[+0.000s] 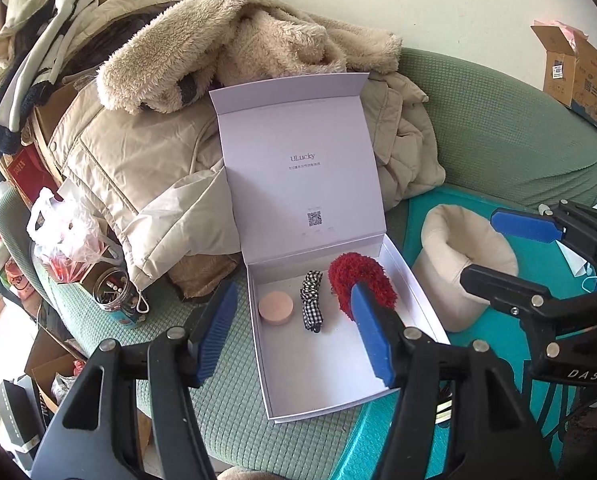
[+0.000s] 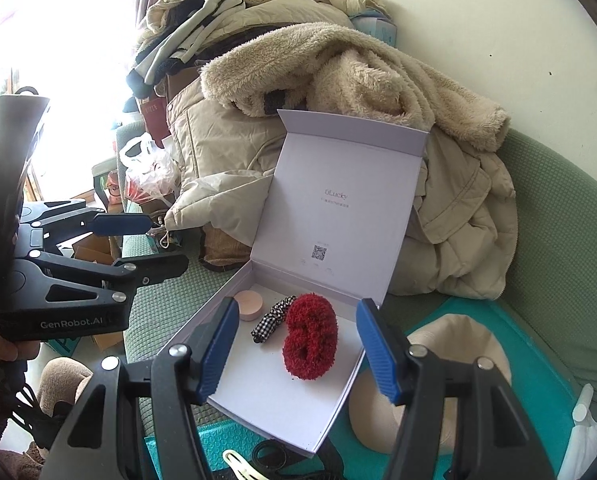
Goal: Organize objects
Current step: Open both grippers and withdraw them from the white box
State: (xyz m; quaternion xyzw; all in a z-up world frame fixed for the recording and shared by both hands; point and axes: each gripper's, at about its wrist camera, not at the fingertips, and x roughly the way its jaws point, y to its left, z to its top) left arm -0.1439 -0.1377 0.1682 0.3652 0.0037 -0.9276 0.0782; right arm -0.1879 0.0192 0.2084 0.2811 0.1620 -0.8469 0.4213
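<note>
An open white box sits on the green sofa with its lid standing upright. Inside lie a pink round case, a black-and-white checked hair tie and a red fluffy scrunchie. My left gripper hovers open above the box's front left, with nothing between its blue pads. My right gripper is open and empty above the box's near edge, with the red scrunchie showing between its fingers, further off. Each gripper shows in the other's view: right gripper, left gripper.
A beige hat lies on a teal mat right of the box. Piled coats and fleece lean behind the lid. A jar and plastic bag sit left. Black hair ties and a pale clip lie in front of the box.
</note>
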